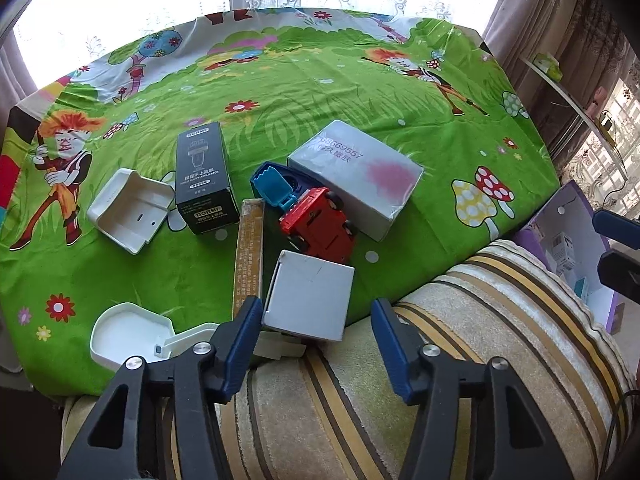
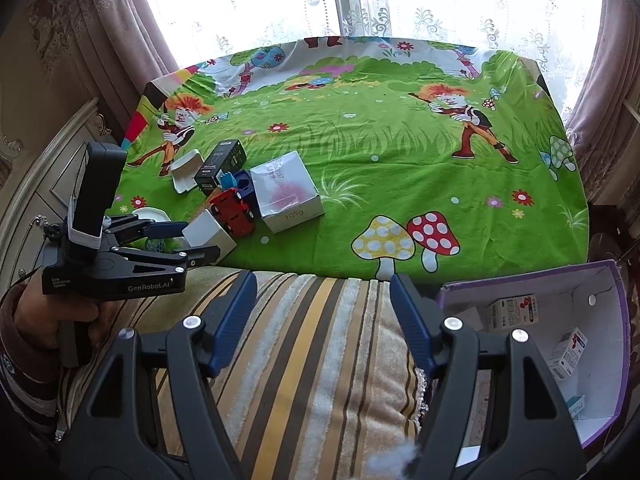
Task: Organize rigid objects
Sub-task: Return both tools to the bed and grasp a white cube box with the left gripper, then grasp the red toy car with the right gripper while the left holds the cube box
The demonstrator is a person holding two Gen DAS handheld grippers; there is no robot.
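We hold our left claw point(image 1: 316, 336) wide apart over the near edge of the table, with nothing between its blue fingers point(image 1: 245, 332). Right in front of it, between the fingertips, sits a small white box point(image 1: 310, 298). Just past that box lies a red toy car point(image 1: 320, 226), tipped on its side, and a blue toy piece point(image 1: 274, 186) touches the car's far end. A big grey box point(image 1: 360, 176) rests to the right of the car, touching it. A long thin yellow box point(image 1: 250, 248) lies just left of the car. Further left stands a black box point(image 1: 204, 176), and beside it a white plastic tray point(image 1: 130, 210). Another white tray point(image 1: 128, 334) sits close by the left finger. All of them lie on a green cartoon cloth point(image 1: 360, 92).

Our right claw point(image 2: 324, 308) is wide too and holds nothing. It hangs over a striped cushion point(image 2: 304, 344). To its right is a purple bin point(image 2: 600, 320) with a few small boxes point(image 2: 512, 312) inside. The pile of toys and boxes is far ahead and to the left of this claw.
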